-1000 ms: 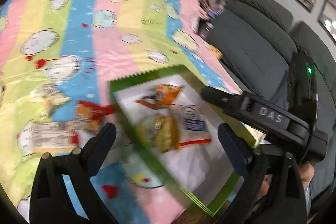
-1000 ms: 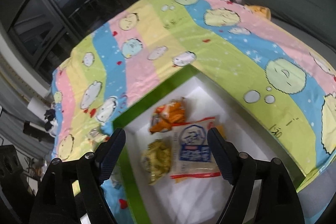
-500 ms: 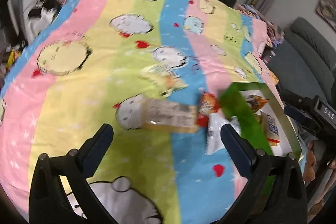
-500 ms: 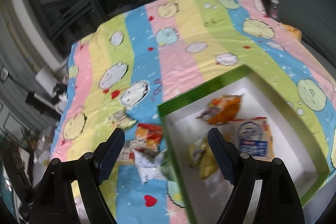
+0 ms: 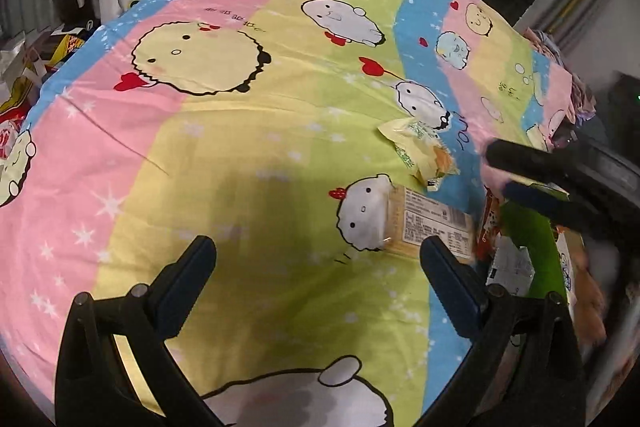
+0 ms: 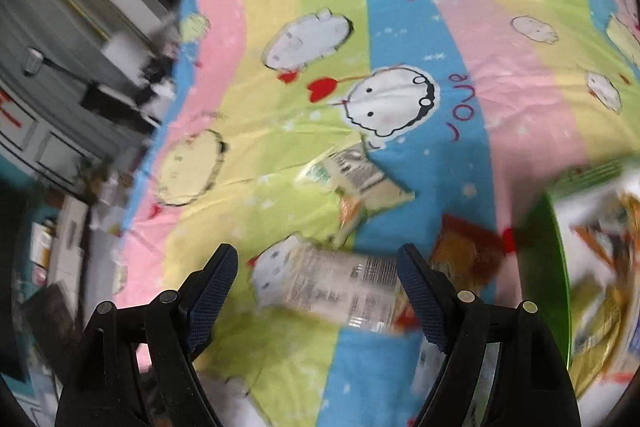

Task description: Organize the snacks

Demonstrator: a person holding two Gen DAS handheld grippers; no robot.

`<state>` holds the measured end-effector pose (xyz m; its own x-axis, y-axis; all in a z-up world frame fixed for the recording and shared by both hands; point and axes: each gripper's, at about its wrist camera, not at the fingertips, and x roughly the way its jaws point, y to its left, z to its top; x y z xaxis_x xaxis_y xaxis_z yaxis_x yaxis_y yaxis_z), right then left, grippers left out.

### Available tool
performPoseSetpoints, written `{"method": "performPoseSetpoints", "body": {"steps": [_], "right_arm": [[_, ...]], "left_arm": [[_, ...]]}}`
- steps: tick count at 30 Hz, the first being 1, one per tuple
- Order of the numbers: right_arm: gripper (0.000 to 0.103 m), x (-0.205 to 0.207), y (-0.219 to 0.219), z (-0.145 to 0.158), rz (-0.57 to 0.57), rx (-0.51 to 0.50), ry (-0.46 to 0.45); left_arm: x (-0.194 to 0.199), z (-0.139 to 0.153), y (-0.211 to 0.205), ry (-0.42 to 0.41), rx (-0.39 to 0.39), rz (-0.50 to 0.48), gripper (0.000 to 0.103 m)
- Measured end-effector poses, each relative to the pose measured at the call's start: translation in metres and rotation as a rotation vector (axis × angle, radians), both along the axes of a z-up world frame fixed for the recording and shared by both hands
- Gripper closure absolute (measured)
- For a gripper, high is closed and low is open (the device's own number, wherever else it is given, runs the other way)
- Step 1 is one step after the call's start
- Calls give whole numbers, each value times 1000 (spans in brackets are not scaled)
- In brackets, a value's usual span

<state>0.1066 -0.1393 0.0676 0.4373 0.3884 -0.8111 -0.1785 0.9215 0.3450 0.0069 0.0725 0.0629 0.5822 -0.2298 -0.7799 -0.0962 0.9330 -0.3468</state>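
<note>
Loose snacks lie on the striped cartoon cloth (image 5: pixel 248 147). A long pale packet (image 5: pixel 428 227) lies by a small yellow-green packet (image 5: pixel 420 151), a red-orange packet (image 5: pixel 490 223) and a white packet (image 5: pixel 512 267). A green-rimmed white box (image 6: pixel 548 267) at the right edge holds several snacks. My left gripper (image 5: pixel 320 283) is open and empty over bare cloth. My right gripper (image 6: pixel 318 291) is open, its fingers on either side of the long packet (image 6: pixel 332 283), not closed on it. The right gripper's dark body (image 5: pixel 560 183) shows in the left wrist view.
The cloth-covered table ends at the left, where clutter, bags and boxes sit on the floor (image 5: pixel 36 59). A grey cabinet (image 6: pixel 44 67) stands beyond the table's left side. Dark windows line the back.
Both grippers have swung left, away from the green box and toward the loose snacks. The right gripper now hangs over the long packet. Both stay open.
</note>
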Motion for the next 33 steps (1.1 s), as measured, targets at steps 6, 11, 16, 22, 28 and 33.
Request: {"method": "performPoseSetpoints", "body": {"steps": [6,11,16,22,28,33], "right_arm": [[21,64,29,-38,42,-228,111],[27,76,33,-59,79,-193,160],[65,63,34,-50,77,-247,85],[71,18,24,-20,67,-195,-17],[71,-59,22,3,180,-109,-111],[70,-92,31,-17,235,-116,-64]], "left_arm": [[1,2,7,3,19,23,1],[0,2,5,7,-1,2,1],[0,2,-2,5,14,-11,1],[-1,4,-2,-5,12,-11,1],[-3,7,7,-12,4,22,1],[-8,14,3,-50,20,0,1]]}}
